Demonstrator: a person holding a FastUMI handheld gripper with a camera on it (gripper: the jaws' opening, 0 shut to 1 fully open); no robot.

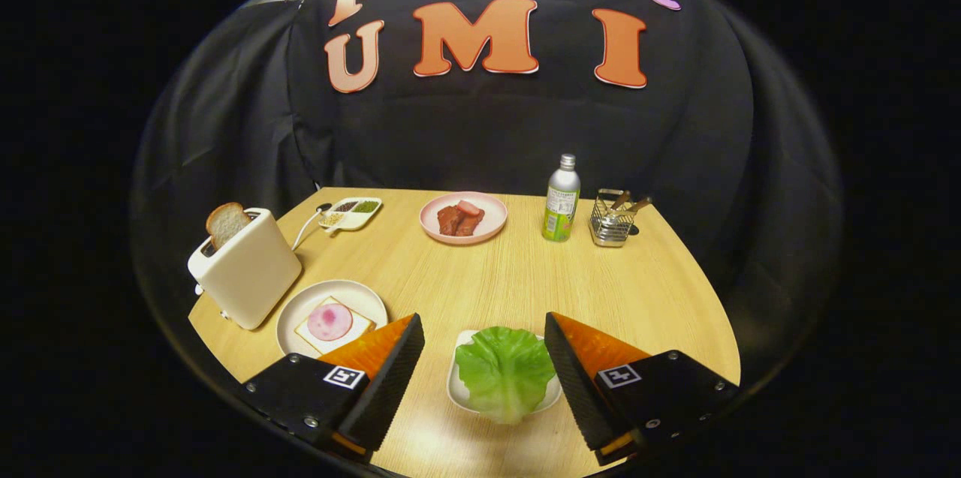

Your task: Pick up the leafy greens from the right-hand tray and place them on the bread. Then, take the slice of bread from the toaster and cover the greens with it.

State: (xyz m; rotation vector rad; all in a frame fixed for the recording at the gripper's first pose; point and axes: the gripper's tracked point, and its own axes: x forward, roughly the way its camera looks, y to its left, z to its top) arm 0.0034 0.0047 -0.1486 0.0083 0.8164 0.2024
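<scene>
Leafy greens: one pale green, crinkled lettuce leaf is seen lying in a small white tray, which is taken as the landmark; the leaf overhangs the tray's near rim.
Fingers: the gripper is held with its fingers spread wide, one to each side of the white tray, nothing being held; the leaf lies between them, untouched.
Handling: the leaf is judged light, thin, floppy and easily torn or creased; a gentle pinch would be best taken across the thicker pale rib near the overhanging edge, not on the frilled margin.
Target bread: one flat square slice of bread topped with a round pink slice of meat is set on a round white plate, left of the white tray.
Toaster: one cream box-shaped toaster stands beyond that plate, left of the white tray, with one browned bread slice standing up out of its slot; this slice is judged stiff, light and crumbly, to be gripped on its raised top.
Other counts: beyond the white tray, on the light wooden bench, are counted one pink plate of reddish meat pieces, one green-labelled metal bottle, one wire cutlery holder and one divided seasoning dish.
</scene>
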